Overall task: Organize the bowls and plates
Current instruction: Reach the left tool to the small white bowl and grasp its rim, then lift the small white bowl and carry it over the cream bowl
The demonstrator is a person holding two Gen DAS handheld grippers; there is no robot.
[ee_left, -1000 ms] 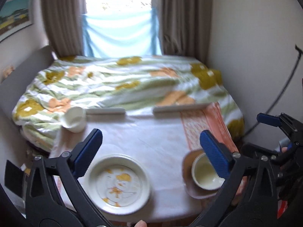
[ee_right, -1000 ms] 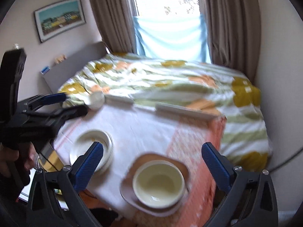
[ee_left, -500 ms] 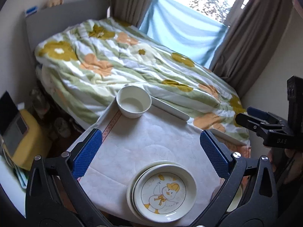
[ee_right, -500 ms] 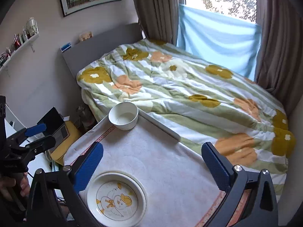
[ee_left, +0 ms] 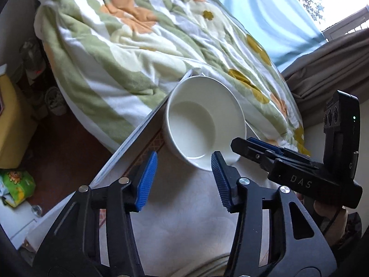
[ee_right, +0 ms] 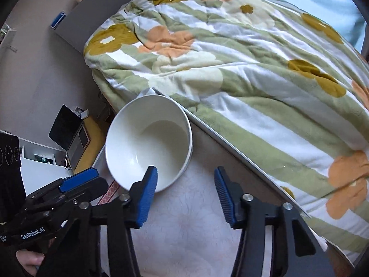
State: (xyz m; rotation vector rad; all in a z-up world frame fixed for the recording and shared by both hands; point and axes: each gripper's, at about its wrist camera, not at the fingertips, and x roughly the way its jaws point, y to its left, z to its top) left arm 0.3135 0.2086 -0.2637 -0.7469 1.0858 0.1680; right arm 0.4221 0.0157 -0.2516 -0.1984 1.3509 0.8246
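A white bowl (ee_left: 203, 124) stands upright at the far left corner of the white-clothed table (ee_left: 184, 207), by the bed. It also shows in the right wrist view (ee_right: 147, 143). My left gripper (ee_left: 182, 168) is open, its fingertips just short of the bowl's near rim. My right gripper (ee_right: 185, 180) is open, its left fingertip (ee_right: 151, 180) over the bowl's near rim. The right gripper reaches in from the right in the left wrist view (ee_left: 265, 150); the left gripper appears at lower left in the right wrist view (ee_right: 76, 182). A plate rim (ee_left: 212, 263) peeks in at the bottom.
The bed with a flowered quilt (ee_right: 242, 53) lies right behind the table edge. A yellow box with a laptop (ee_right: 76, 136) stands on the floor to the left. A blue curtain (ee_left: 276, 16) hangs at the window.
Both grippers moved forward and down to the white bowl at the far left corner. Their jaws have narrowed from wide open. The duck plate has dropped out of view.
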